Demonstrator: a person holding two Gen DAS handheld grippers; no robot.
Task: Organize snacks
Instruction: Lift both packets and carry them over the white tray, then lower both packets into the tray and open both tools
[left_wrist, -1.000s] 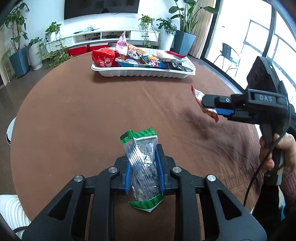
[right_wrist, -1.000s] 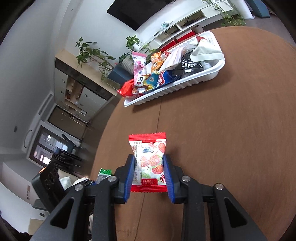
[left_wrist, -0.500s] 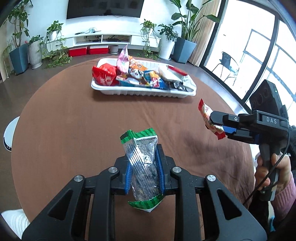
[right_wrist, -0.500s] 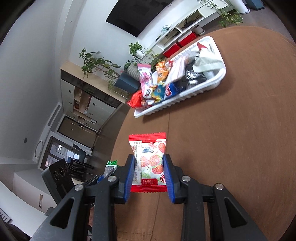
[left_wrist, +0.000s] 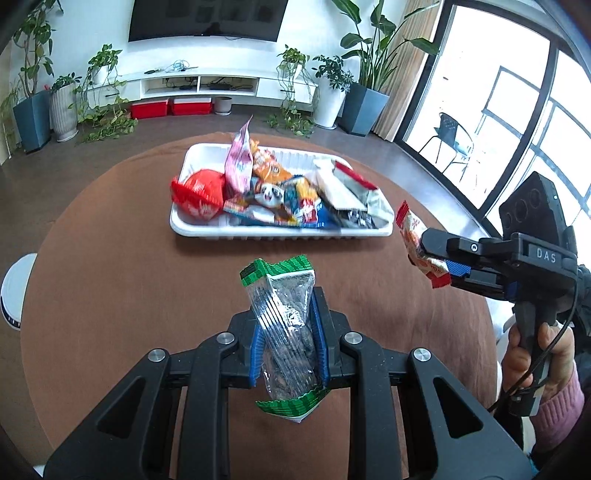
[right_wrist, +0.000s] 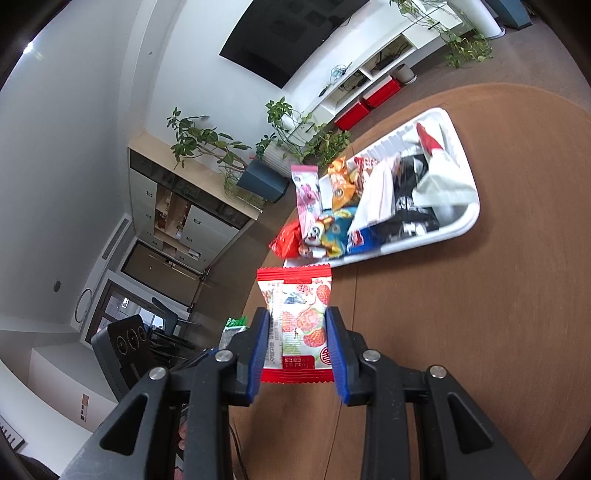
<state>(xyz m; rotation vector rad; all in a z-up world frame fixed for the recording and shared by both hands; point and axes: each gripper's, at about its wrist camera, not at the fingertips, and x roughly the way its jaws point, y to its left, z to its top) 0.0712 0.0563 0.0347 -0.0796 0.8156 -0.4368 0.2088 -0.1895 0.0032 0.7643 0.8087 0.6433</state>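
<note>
Snack packets are held one per gripper above the brown round table (left_wrist: 110, 266). Nearest, the left gripper (left_wrist: 288, 332) is closed on a clear, green-edged packet (left_wrist: 284, 321), clamped mid-body with both ends free. Beside it, the right gripper (right_wrist: 295, 343) pinches a red strawberry-print packet (right_wrist: 297, 321) upright across its width, probably so that each can be let fall flat. Farther off stands the white tray (left_wrist: 192, 229), already heaped with assorted packets; it is the likely destination. Only the left wrist view shows the right hand (left_wrist: 532, 354) on its handle and the far window side. Only the right wrist view shows the strawberry print face-on and the tray's right end (right_wrist: 469, 221).
</note>
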